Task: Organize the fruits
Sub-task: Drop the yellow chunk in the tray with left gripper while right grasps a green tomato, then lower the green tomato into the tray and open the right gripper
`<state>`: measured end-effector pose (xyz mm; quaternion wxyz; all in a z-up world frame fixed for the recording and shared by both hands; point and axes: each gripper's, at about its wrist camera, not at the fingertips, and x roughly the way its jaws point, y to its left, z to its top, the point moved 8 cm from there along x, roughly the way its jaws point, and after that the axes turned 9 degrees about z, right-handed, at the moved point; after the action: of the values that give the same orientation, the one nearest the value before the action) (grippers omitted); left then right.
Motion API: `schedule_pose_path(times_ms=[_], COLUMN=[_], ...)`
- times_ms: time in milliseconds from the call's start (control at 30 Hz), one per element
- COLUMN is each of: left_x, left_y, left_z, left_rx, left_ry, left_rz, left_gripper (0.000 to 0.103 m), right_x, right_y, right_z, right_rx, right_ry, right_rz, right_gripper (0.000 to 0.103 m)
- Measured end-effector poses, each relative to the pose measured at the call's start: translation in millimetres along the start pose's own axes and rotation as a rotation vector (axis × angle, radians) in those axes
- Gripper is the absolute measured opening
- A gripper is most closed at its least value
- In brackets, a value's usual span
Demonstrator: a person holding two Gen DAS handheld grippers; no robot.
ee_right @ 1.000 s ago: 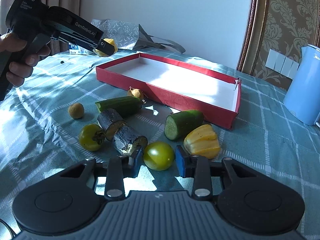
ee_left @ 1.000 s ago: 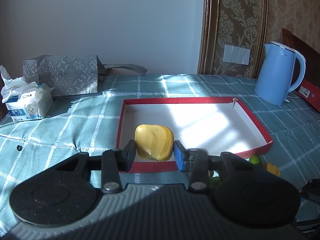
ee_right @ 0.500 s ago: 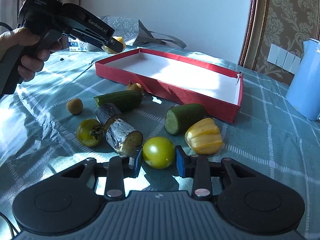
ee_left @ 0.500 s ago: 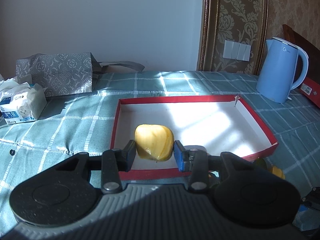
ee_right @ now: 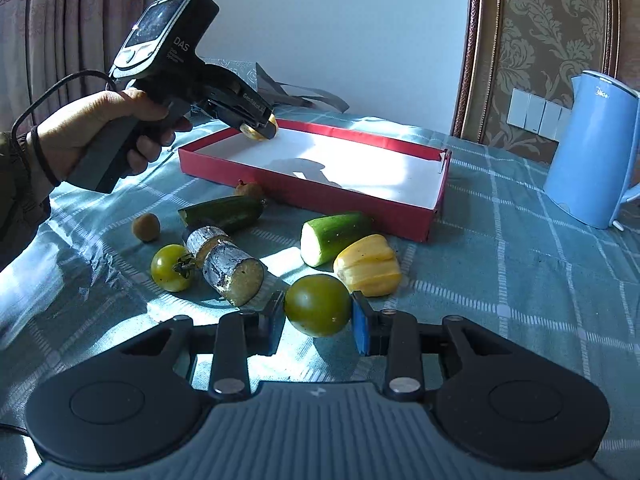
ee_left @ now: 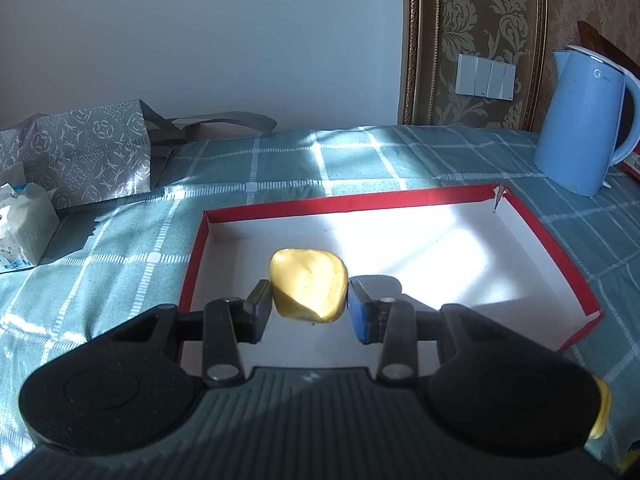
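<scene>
Left tool (ee_left: 308, 306) pinches a yellow fruit (ee_left: 307, 286) over the red box (ee_left: 560, 256), ready to drop; right tool (ee_right: 318, 322) clamps a green tomato (ee_right: 317, 304).

I count: one lumpy yellow fruit (ee_left: 308, 290) aloft over the red-walled, white-floored box (ee_left: 194, 258); one round green tomato (ee_right: 317, 305) just off the checked worktop (ee_right: 520, 280).

Two green tomatoes (ee_right: 317, 305), two cucumber pieces (ee_right: 334, 236), two yellow fruit pieces (ee_right: 368, 265), two small brown fruits (ee_right: 146, 227), one sugarcane piece (ee_right: 226, 264), one red tray (ee_right: 310, 196), one blue kettle (ee_right: 590, 148).
</scene>
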<state>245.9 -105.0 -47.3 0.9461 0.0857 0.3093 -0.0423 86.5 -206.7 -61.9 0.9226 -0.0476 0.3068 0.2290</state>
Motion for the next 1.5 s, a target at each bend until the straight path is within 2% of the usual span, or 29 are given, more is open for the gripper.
schedule_pose_path(times_ms=[400, 433, 500, 667, 833, 933, 1167, 1300, 1333, 1500], left_x=[23, 22, 17, -1, -25, -42, -64, -63, -61, -64], left_y=[2, 2, 6, 10, 22, 34, 53, 55, 56, 63], left_z=[-2, -2, 1, 6, 0, -11, -36, -42, -43, -43], left_rx=[0.002, -0.002, -0.011, -0.003, -0.052, -0.116, -0.218, -0.229, -0.223, -0.258], left_ry=[0.024, 0.018, -0.008, -0.059, -0.078, -0.089, -0.125, -0.145, -0.125, -0.136], left_rz=[0.035, 0.037, 0.052, 0.076, 0.091, 0.101, 0.106, 0.091, 0.097, 0.075], left_gripper=[0.039, 0.041, 0.057, 0.068, 0.069, 0.069, 0.070, 0.084, 0.084, 0.090], right_x=[-5, -5, -3, 6, 23, 41, 92, 120, 127, 153], right_y=[-4, -4, -5, -9, -23, -35, -68, -86, -91, -105], right_z=[5, 6, 9, 31, 66, 87, 111, 113, 113, 110], right_rx=[0.019, 0.020, 0.021, 0.013, 0.019, 0.034, 0.129, 0.182, 0.189, 0.201], right_ry=[-0.028, -0.031, -0.034, -0.067, -0.113, -0.125, -0.094, -0.054, -0.039, 0.020], right_rz=[-0.013, -0.011, -0.009, -0.004, -0.012, -0.031, -0.061, -0.082, -0.092, -0.127], right_gripper=[0.034, 0.034, 0.034, 0.034, 0.034, 0.034, 0.034, 0.034, 0.034, 0.034])
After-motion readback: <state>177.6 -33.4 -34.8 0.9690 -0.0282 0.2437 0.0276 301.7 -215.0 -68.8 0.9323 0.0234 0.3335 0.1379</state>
